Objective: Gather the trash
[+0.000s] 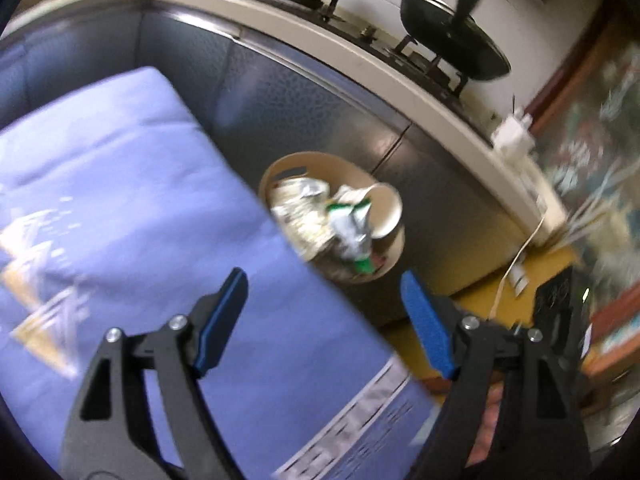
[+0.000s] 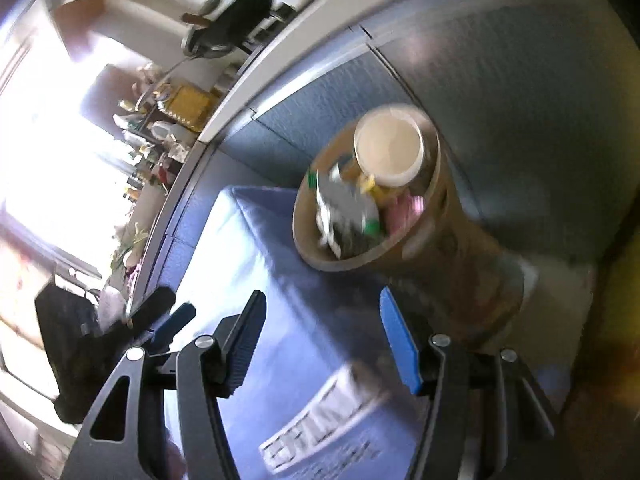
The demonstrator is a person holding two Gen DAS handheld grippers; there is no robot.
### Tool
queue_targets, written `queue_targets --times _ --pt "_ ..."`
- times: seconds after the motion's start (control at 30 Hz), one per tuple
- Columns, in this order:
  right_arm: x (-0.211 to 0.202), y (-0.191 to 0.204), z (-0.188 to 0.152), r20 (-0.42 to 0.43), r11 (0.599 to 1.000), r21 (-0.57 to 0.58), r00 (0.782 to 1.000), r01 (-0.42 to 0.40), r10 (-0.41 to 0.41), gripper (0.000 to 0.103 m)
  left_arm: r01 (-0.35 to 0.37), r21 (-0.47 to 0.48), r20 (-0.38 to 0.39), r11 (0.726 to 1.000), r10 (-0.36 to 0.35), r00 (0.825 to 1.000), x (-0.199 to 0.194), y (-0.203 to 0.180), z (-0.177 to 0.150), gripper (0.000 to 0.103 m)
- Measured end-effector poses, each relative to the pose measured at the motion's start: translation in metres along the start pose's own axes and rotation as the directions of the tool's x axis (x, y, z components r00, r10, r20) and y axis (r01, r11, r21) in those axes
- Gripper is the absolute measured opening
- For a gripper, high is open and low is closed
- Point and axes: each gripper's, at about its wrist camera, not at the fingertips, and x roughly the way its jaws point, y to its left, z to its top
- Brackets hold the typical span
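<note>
A tan trash bin (image 1: pixel 390 258) stands on the floor beside a blue-covered table (image 1: pixel 120 200). It holds crumpled foil and green wrappers (image 1: pixel 348 224) and a paper cup (image 1: pixel 386 210). My left gripper (image 1: pixel 324 320) is open and empty, above the table's edge, short of the bin. In the right wrist view the bin (image 2: pixel 440 232) shows the cup (image 2: pixel 390 148) and wrappers (image 2: pixel 344 208) inside. My right gripper (image 2: pixel 320 332) is open and empty, above the table (image 2: pixel 288 320) near the bin. The other gripper (image 2: pixel 160 320) shows at the left.
A grey cabinet front (image 1: pixel 300 100) runs behind the bin under a white counter with a stove and black pans (image 1: pixel 456 36). A white cable (image 1: pixel 516 264) hangs to the yellow floor (image 1: pixel 500 300). A bright window and cluttered shelf (image 2: pixel 152 120) lie at left.
</note>
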Motion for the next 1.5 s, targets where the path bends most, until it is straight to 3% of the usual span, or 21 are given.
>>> queue_targets --times 0.13,0.37,0.57,0.8,0.87,1.1,1.5 --pt "0.001 0.013 -0.029 -0.035 1.000 0.007 0.999 0.012 -0.012 0.058 -0.113 0.102 0.017 0.988 0.112 0.994 -0.022 0.000 -0.031 0.076" --pt "-0.009 0.044 -0.080 -0.020 0.995 -0.043 0.996 0.089 -0.090 0.059 -0.231 0.181 0.042 0.956 0.227 0.973 -0.059 0.013 -0.067 0.076" --pt "-0.019 0.072 -0.119 0.017 0.986 -0.092 0.991 0.136 -0.135 0.061 -0.279 0.174 0.071 0.944 0.270 0.960 -0.096 0.038 -0.091 0.085" --pt "-0.029 0.104 -0.153 0.088 0.968 -0.139 0.976 0.208 -0.198 0.063 -0.362 0.169 0.129 0.917 0.344 0.930 -0.140 0.060 -0.113 0.097" --pt "-0.030 0.113 -0.161 0.102 0.960 -0.166 0.972 0.225 -0.210 0.063 -0.381 0.166 0.153 0.910 0.358 0.921 -0.150 0.063 -0.118 0.097" --pt "-0.042 0.138 -0.187 0.182 0.939 -0.230 0.960 0.254 -0.215 0.063 -0.391 0.148 0.168 0.909 0.366 0.915 -0.167 0.070 -0.129 0.097" --pt "-0.039 0.137 -0.199 0.179 0.945 -0.216 0.961 0.246 -0.209 0.064 -0.440 0.160 0.167 0.884 0.415 0.894 -0.173 0.066 -0.143 0.097"
